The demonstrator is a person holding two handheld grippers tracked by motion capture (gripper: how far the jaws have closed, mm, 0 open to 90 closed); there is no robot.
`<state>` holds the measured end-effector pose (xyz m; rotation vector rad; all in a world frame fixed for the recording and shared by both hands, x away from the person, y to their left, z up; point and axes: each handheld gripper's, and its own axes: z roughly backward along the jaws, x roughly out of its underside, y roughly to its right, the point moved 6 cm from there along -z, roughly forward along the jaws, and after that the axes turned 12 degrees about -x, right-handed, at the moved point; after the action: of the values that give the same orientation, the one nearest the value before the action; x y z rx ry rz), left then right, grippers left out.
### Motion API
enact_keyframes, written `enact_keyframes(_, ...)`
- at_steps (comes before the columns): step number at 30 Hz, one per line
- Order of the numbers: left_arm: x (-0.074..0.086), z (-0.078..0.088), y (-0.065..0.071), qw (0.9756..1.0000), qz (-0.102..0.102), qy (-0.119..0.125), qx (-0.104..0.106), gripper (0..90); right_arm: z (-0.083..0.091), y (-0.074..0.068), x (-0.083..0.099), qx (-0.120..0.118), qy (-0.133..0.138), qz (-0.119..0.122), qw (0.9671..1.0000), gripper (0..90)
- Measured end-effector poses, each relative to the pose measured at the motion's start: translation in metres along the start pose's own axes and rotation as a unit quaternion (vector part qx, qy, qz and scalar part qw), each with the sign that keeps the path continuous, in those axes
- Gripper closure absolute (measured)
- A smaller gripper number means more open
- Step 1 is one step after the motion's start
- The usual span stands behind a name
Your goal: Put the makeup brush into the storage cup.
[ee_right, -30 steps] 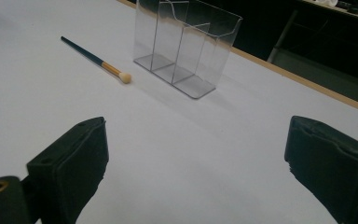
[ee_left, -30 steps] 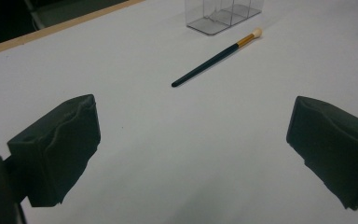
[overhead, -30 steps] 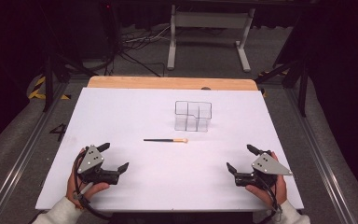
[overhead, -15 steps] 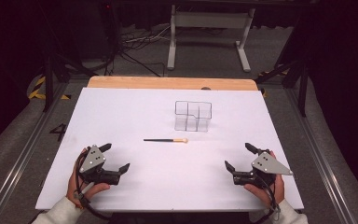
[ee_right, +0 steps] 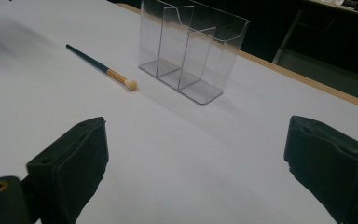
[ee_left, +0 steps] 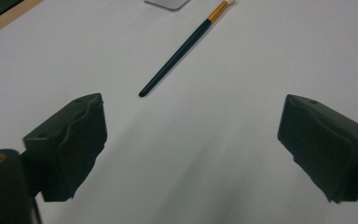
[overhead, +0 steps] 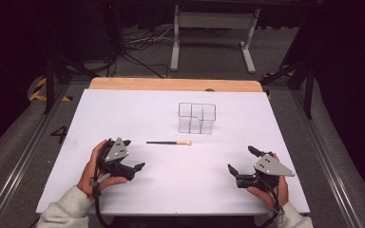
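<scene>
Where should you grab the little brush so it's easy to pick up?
Probably at the middle of the brush's dark handle, coming straight down from above. It lies flat on the white table, so the thin, straight handle fits between the fingers, while the soft pale tip beside the clear holder would squash.

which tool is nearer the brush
Left. The left tool sits just below-left of the brush; the right tool is farther off to its lower right.
</scene>
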<state>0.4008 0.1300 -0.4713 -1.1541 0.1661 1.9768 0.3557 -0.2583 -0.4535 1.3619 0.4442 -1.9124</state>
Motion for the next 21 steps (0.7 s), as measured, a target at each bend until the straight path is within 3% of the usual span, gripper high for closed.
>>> enact_keyframes(3,-0.009,-0.011,-0.004,0.9996,-0.013,-0.022,0.007,12.6,0.0,-0.001,0.0,0.001,-0.002,0.004,1.0,6.9)
enact_keyframes(10,-0.028,-0.025,-0.016,0.9995,-0.014,-0.023,0.018,11.5,-0.001,-0.002,0.003,-0.003,-0.009,0.002,1.0,6.9)
enact_keyframes(13,-0.04,-0.031,-0.023,0.9987,-0.03,-0.031,0.028,14.7,-0.002,-0.002,0.004,-0.003,-0.016,0.003,0.9999,6.8)
enact_keyframes(18,-0.061,-0.044,-0.029,0.9955,-0.062,-0.058,0.042,19.2,-0.003,-0.003,0.006,-0.003,-0.022,0.003,0.9997,6.8)
enact_keyframes(21,-0.073,-0.055,-0.029,0.9912,-0.09,-0.082,0.053,20.7,-0.003,-0.002,0.007,-0.003,-0.025,0.002,0.9997,6.7)
